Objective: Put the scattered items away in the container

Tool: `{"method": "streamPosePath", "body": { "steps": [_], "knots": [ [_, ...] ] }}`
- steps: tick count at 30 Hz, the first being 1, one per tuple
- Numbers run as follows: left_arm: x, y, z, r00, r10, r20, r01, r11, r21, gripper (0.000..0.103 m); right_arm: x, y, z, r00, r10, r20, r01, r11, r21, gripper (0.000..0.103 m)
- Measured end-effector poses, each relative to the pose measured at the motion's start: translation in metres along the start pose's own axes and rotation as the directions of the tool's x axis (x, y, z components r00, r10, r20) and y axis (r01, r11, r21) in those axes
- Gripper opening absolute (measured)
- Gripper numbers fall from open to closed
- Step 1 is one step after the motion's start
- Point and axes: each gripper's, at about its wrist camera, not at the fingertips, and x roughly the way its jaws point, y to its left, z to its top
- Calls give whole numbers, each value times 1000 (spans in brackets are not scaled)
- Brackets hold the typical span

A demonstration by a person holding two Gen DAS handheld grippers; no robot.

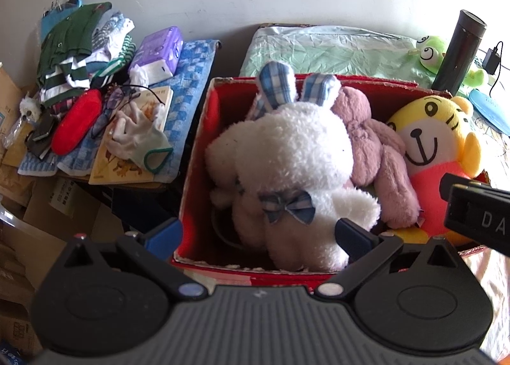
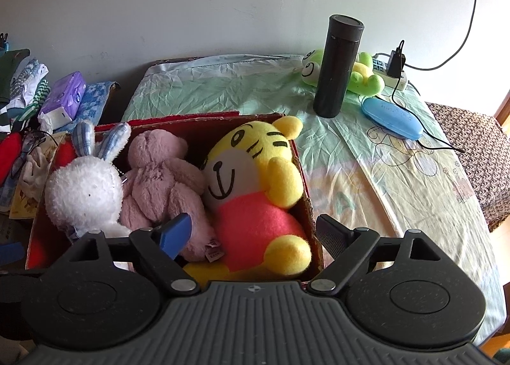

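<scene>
A red cardboard box (image 2: pixel 299 154) sits on the bed's pale green sheet (image 2: pixel 223 84), and three plush toys are packed inside it: a white rabbit (image 1: pixel 287 154) with blue plaid ears at the left, a pink bear (image 2: pixel 159 174) in the middle, and a yellow tiger (image 2: pixel 251 180) in a pink top at the right. The left hand-held gripper (image 1: pixel 258 234) hovers over the rabbit with its jaws wide apart, gripping nothing. The right hand-held gripper (image 2: pixel 255 234) stands just as wide over the tiger, one finger inside the box and the other outside its right wall, pads clear of the toy. On its side, seen from the left wrist, white letters "DA" are readable before the frame cuts them off. Beyond the box stand a black flask (image 2: pixel 338 65), a green frog plush (image 2: pixel 366 78) and a blue glasses case (image 2: pixel 392 119) whose printing is too small to read. On the cluttered bench to the left lie a purple tissue pack (image 1: pixel 159 49), a book (image 1: pixel 134 139) with illegible characters and a white glove (image 1: pixel 140 139).
</scene>
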Motion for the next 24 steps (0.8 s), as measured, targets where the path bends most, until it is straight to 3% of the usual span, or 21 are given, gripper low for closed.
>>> {"method": "streamPosePath", "body": {
  "steps": [9,24],
  "knots": [
    [1,-3,0,1000,10,-1,-10,1000,10,101,8,-6,-1,999,31,-23,-30,999,43,87],
    [-9,2,12,999,23,26,-23,1000,12,101,1,-3,3,997,71,37,-73,996,50,83]
  ]
}}
